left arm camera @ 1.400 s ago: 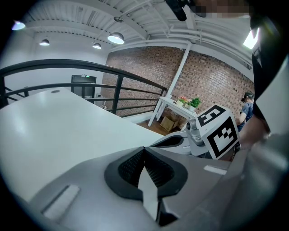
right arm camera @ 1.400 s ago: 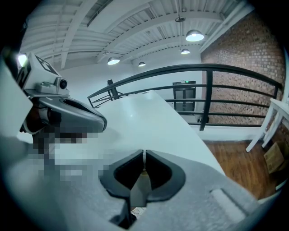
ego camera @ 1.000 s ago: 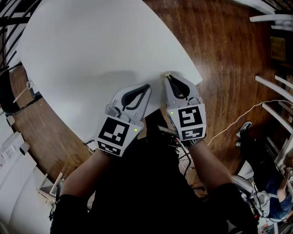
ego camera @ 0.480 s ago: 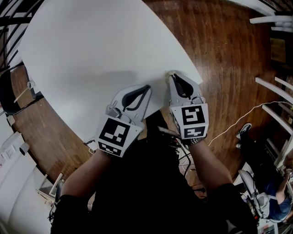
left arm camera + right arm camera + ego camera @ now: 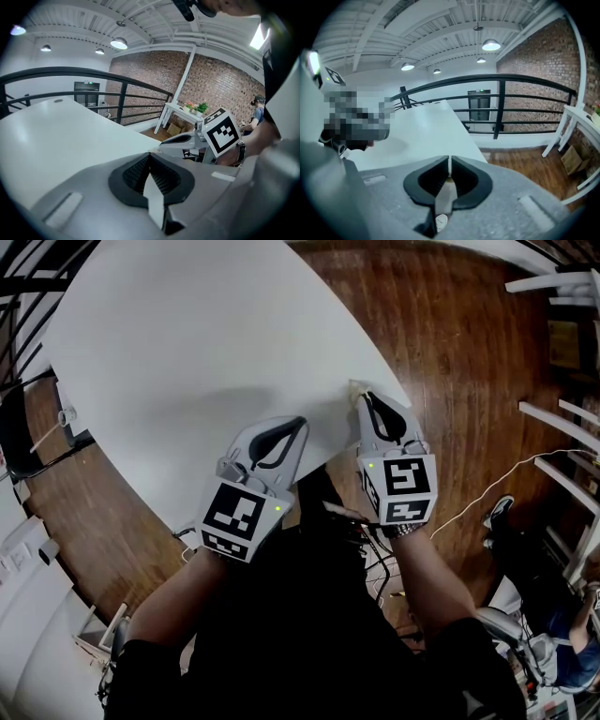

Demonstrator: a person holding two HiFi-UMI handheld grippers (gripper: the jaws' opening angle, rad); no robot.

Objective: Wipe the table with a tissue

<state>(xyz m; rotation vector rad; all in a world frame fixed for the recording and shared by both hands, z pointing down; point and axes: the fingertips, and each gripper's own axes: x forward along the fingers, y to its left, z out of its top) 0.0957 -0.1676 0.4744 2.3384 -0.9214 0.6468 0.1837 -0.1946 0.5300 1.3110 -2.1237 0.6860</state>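
Note:
The white table (image 5: 187, 334) fills the upper left of the head view. My right gripper (image 5: 361, 393) rests at the table's near right edge, close to its corner. Its jaws are shut on a small scrap of pale tissue (image 5: 353, 385), which pokes out at the tips. In the right gripper view the tissue (image 5: 449, 165) is a thin white sliver between the closed pads. My left gripper (image 5: 302, 418) lies on the table just left of the right one, shut, with nothing in it. The left gripper view shows the right gripper (image 5: 161, 149) with its marker cube close by.
Wooden floor (image 5: 469, 352) lies right of and below the table edge. A black railing (image 5: 501, 93) runs behind the table. A white cable (image 5: 497, 479) trails on the floor, with white shelving (image 5: 562, 418) at the right. A person (image 5: 562, 652) sits at the lower right.
My right gripper has slid to the right along the table edge with the tissue, toward the corner. The left gripper has stayed in place.

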